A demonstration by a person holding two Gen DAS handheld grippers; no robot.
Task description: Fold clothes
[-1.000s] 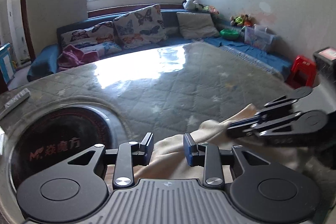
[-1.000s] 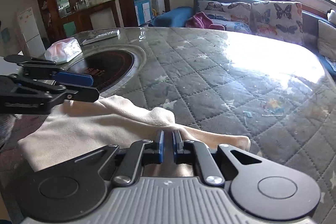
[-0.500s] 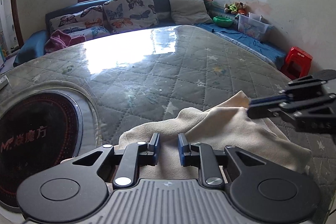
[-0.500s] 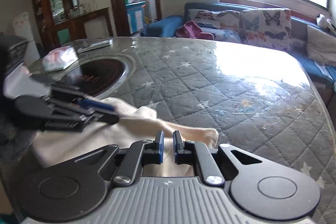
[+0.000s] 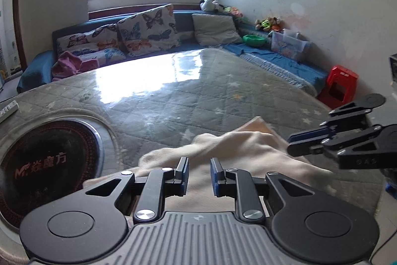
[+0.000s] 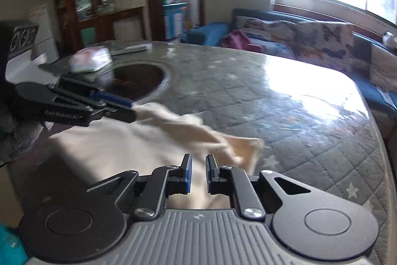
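A cream garment (image 5: 248, 150) lies bunched at the near edge of the quilted table (image 5: 198, 96), with a raised ridge across it. My left gripper (image 5: 198, 165) hovers over its near part, jaws open, nothing between them. Seen from the right wrist, the left gripper (image 6: 134, 113) has its tips at the ridge's left end. My right gripper (image 6: 198, 163) hangs above the garment (image 6: 124, 145) with a narrow open gap and holds nothing. In the left wrist view the right gripper (image 5: 289, 145) sits just above the cloth's right edge.
A round black hob (image 5: 44, 160) is set into the table at the left, with a remote (image 5: 7, 108) beyond it. A tissue pack (image 6: 89, 61) lies beside the hob (image 6: 136, 77). A sofa with cushions (image 5: 124, 41) runs behind, and a red stool (image 5: 340, 83) stands at the right.
The right gripper has lifted off the garment and its jaws have parted slightly. The left jaws narrowed over the last second, and the cloth is more bunched.
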